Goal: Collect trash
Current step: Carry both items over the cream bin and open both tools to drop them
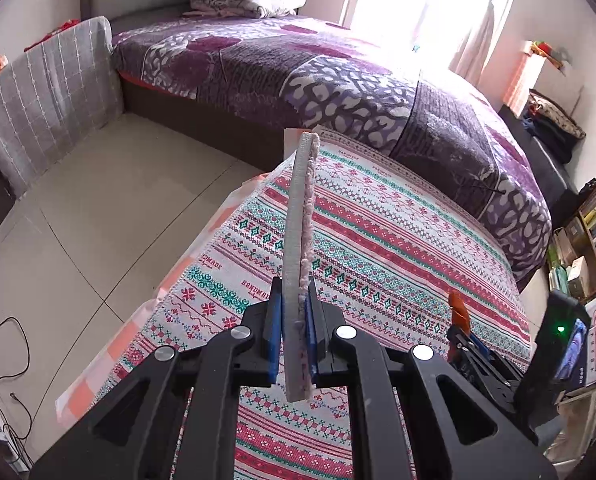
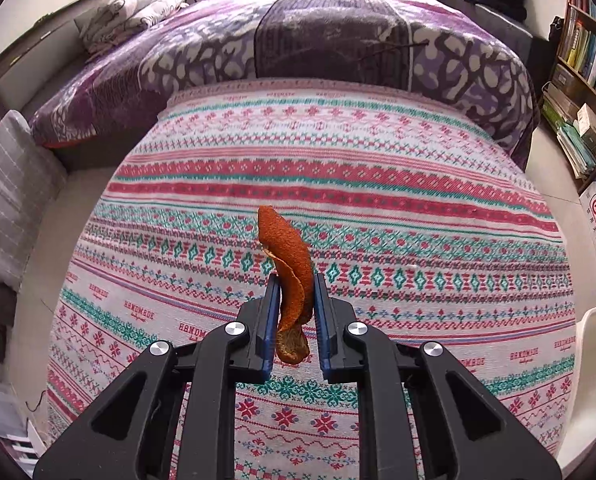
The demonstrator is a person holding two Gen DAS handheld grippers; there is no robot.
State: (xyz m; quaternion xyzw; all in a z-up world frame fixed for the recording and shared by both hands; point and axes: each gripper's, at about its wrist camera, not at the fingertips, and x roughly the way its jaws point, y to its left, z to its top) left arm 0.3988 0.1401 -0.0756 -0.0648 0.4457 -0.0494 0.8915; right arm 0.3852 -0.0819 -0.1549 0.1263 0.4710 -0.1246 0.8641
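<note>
Your left gripper (image 1: 294, 300), at the bottom centre of its frame, pinches a flat grey-and-pink pad (image 1: 300, 220) that stands on edge, its long axis running straight ahead up the frame. Your right gripper (image 2: 296, 292) is clamped on a curled orange peel (image 2: 288, 276), which points up and forward between the fingers. Both pieces hang above the patterned cloth (image 2: 378, 184) on the worktop. No bin shows in either view, so you cannot tell which hand is nearer. Beyond lies the purple bed (image 2: 298, 32).
</note>
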